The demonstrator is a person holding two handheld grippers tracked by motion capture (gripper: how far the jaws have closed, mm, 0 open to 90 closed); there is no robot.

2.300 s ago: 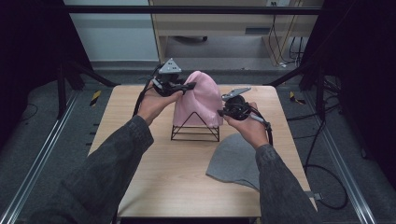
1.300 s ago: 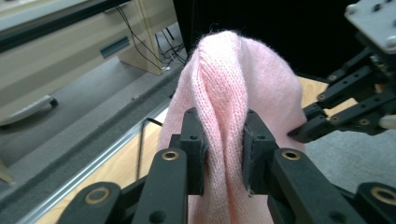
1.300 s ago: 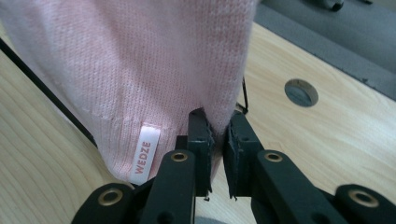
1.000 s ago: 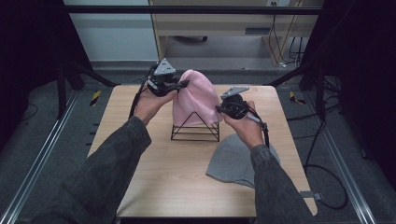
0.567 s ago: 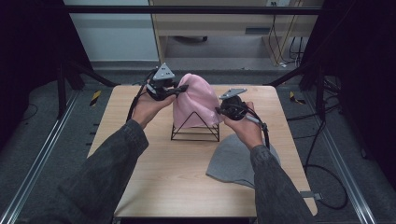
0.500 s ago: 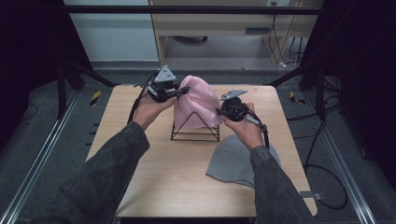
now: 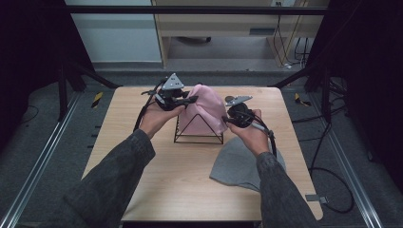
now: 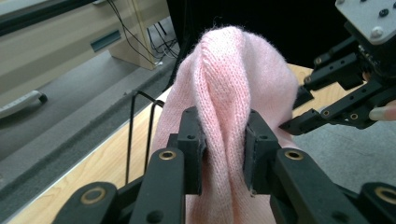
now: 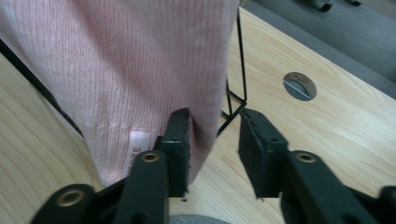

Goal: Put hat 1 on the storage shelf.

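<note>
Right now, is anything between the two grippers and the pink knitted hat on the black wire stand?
Nothing visible. The left gripper pinches a fold of the pink knitted hat directly. The right gripper has just opened at the hat's hem; its left pad touches the knit. The black wire stand sits under the hat.

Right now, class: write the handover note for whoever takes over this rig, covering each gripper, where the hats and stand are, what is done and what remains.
Left gripper: jaws shut on a fold of the pink knitted hat.
Right gripper: jaws have just been opening; hat edge between them, not pressed.
Pink hat drapes over the black wire pyramid stand mid-table.
Grey knitted hat lies flat beside the stand, under the right forearm.
Done: pink hat on the stand.
Left: release the left grip; probably the grey hat next.
</note>
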